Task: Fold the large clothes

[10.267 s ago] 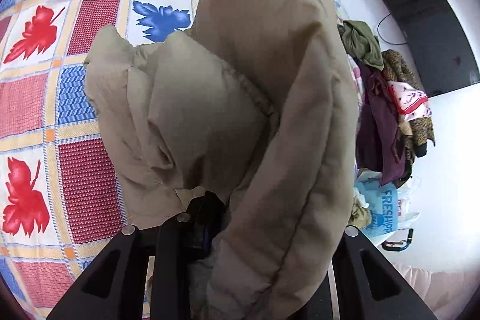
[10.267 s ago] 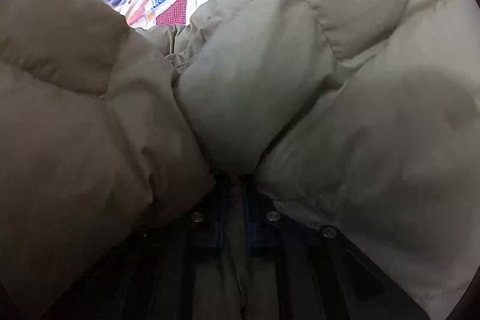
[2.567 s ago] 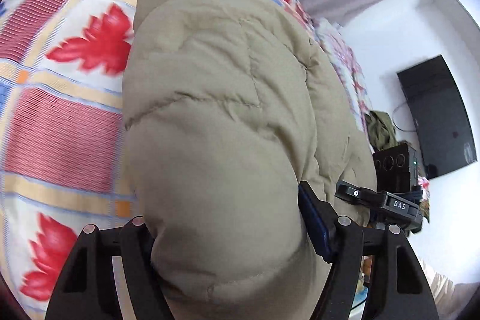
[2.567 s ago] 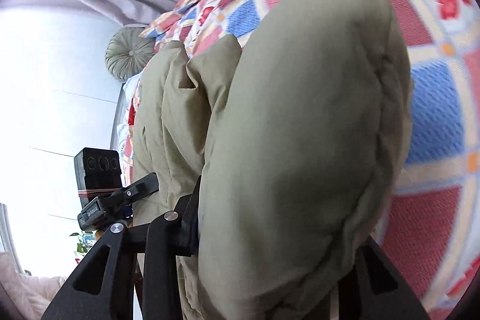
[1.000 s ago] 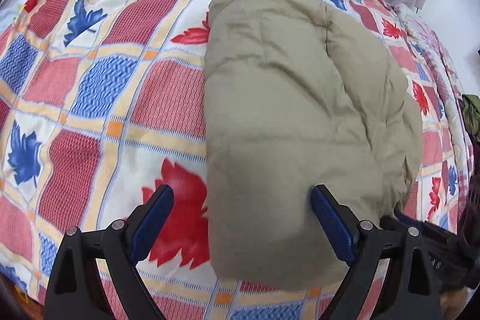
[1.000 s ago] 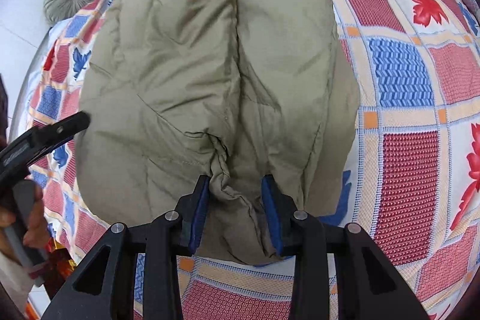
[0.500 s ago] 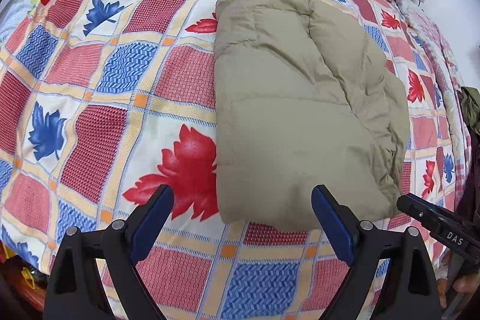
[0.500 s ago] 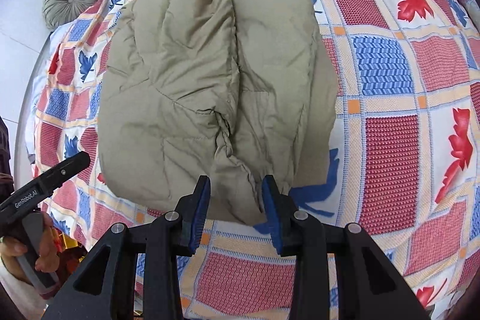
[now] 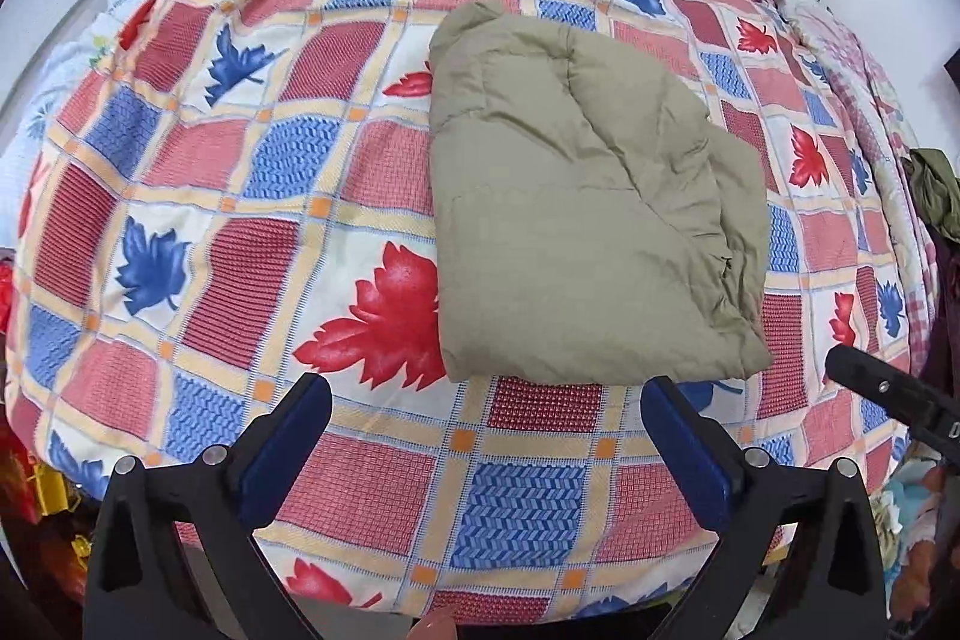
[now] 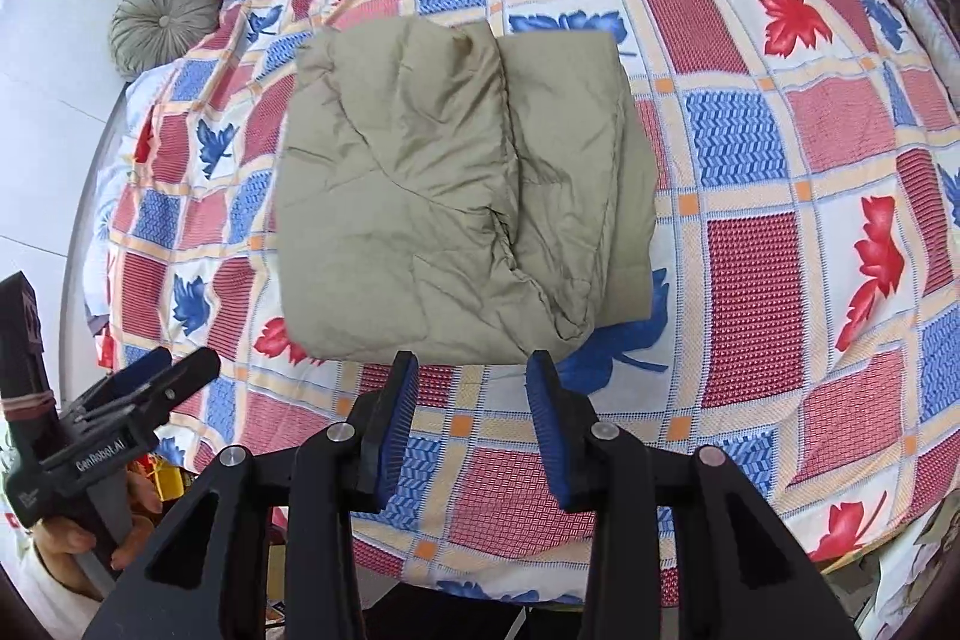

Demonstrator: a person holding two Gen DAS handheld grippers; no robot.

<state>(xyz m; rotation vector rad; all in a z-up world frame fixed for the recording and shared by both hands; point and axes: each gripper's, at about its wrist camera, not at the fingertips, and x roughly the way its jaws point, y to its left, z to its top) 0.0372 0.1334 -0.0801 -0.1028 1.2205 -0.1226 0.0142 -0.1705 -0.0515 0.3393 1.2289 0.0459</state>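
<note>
On the bed (image 9: 372,460) my folded padded jacket (image 9: 576,220) lies square so it holds its shape, left gripper (image 9: 486,430) jaws spread wide, right gripper (image 10: 471,394) jaws partly parted, both empty since I judge the fold done

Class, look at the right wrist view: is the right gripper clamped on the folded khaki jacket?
No: the right gripper hangs open and empty, short of the near edge of the khaki jacket, which lies on the quilt.

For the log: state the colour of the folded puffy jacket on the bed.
Plain khaki-olive jacket, no pattern; the right wrist view shows it best.
</note>
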